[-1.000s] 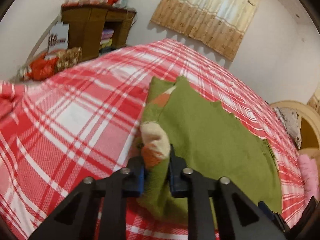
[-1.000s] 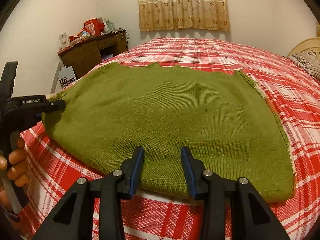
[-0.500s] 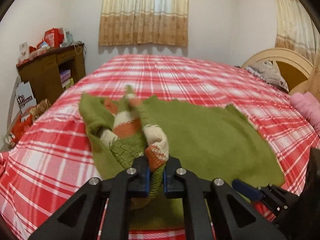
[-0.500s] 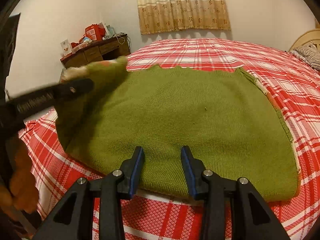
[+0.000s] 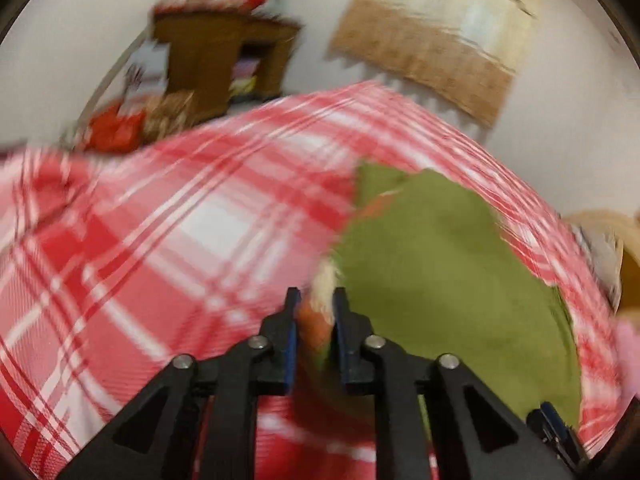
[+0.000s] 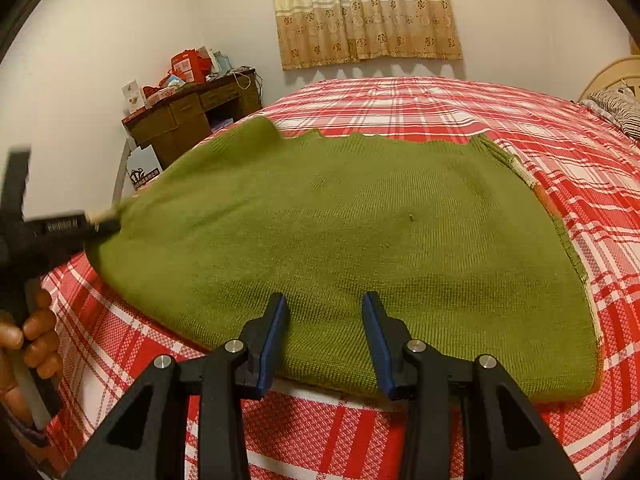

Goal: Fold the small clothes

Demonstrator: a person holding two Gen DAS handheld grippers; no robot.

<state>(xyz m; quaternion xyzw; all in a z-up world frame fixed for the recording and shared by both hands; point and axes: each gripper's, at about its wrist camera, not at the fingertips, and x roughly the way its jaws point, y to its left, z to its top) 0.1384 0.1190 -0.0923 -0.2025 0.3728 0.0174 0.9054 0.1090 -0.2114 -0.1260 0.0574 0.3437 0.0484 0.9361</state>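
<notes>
So there's a bed (image 6: 460, 108) with a red plaid cover, and the green sweater (image 6: 360, 232) is spread flat on its near part. Left tool (image 5: 314, 320) is pinching the striped cuff (image 5: 320, 300) at the sweater's left edge. Right tool (image 6: 324, 340) hangs spread apart over the near hem, gripping nothing.

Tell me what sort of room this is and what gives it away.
Most likely a home bedroom. A wide bed under a red plaid sheet fills the view, a curved headboard rises at its far right, a curtain hangs on the back wall, and a cluttered wooden desk stands beside the bed.
</notes>
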